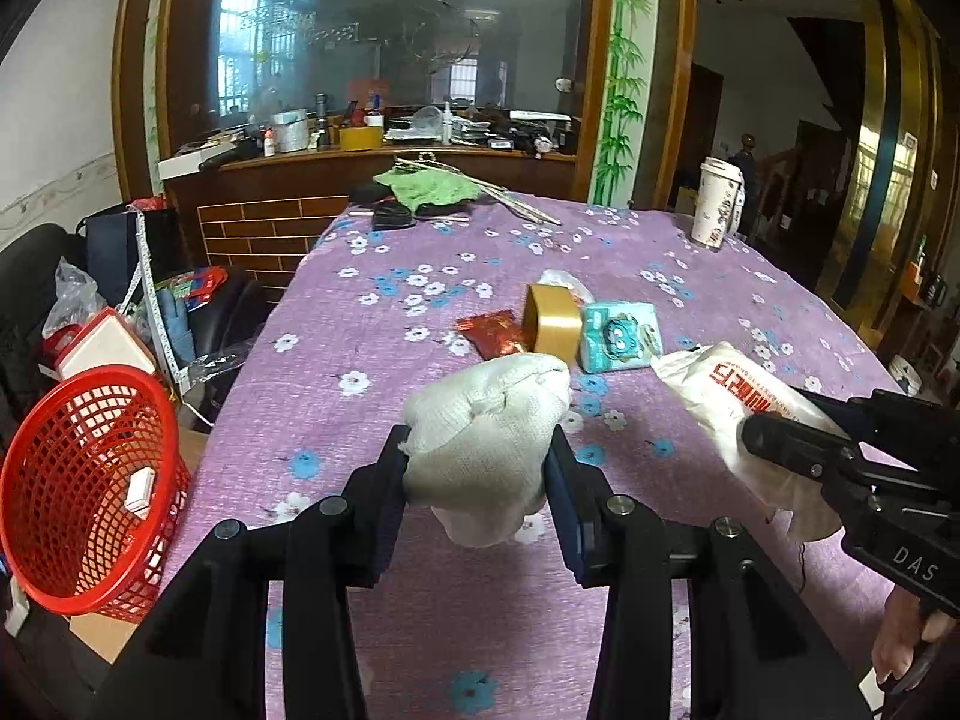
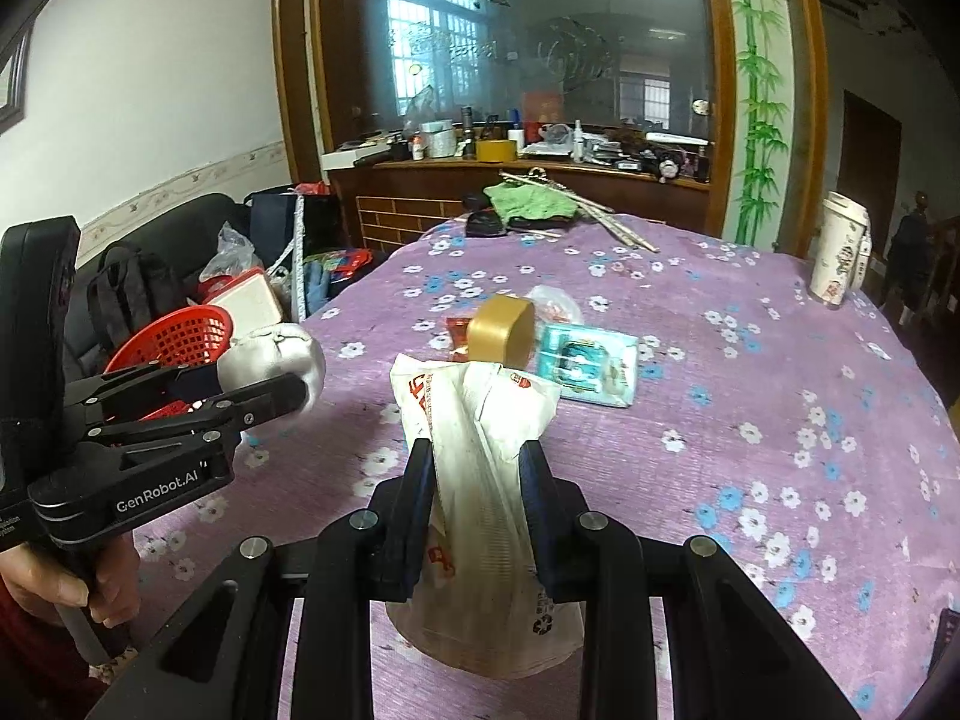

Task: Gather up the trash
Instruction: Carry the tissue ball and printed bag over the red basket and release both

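Note:
My left gripper [image 1: 477,456] is shut on a white balled-up cloth [image 1: 480,426] and holds it above the purple flowered tablecloth [image 1: 372,372]. It also shows in the right wrist view [image 2: 270,387] with the cloth [image 2: 273,357]. My right gripper [image 2: 477,474] is shut on a crumpled white paper bag with red print [image 2: 480,432], which also shows in the left wrist view [image 1: 738,402]. On the table lie a red wrapper [image 1: 495,333], a gold tape roll [image 1: 552,321] and a teal tissue pack [image 1: 621,336]. A red mesh basket [image 1: 90,492] sits off the table's left edge.
A white paper cup [image 1: 717,204] stands at the table's far right. A green cloth [image 1: 426,186], dark items and sticks lie at the far end. A cluttered wooden counter [image 1: 390,150] stands behind. Bags and boxes [image 1: 102,330] crowd the left side.

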Action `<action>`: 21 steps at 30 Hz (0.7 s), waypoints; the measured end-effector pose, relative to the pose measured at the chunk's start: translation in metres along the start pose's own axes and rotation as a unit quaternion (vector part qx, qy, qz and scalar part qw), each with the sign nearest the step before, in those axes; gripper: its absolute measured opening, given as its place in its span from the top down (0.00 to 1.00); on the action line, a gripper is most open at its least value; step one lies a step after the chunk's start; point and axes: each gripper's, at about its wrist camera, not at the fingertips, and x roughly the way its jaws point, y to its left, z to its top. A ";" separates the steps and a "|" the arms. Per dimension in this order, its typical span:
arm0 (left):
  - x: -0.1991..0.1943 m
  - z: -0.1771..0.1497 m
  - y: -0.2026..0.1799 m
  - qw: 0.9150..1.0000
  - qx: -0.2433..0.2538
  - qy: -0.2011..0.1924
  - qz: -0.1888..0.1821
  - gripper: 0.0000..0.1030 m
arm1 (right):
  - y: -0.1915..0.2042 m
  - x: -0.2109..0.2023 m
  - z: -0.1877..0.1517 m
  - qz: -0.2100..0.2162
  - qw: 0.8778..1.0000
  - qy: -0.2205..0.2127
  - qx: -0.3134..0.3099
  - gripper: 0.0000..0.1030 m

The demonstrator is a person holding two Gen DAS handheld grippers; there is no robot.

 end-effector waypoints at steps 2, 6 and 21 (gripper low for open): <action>-0.002 0.001 0.006 1.000 -0.006 -0.002 0.003 0.60 | 0.005 0.004 0.003 0.004 1.000 0.002 -0.004 0.70; -0.008 0.001 0.019 1.000 -0.016 -0.007 0.009 0.60 | 0.017 0.009 0.007 0.011 1.000 0.003 -0.015 0.70; -0.028 0.005 0.076 0.997 -0.065 -0.028 0.042 0.60 | 0.063 0.035 0.029 0.064 0.997 0.021 -0.044 0.70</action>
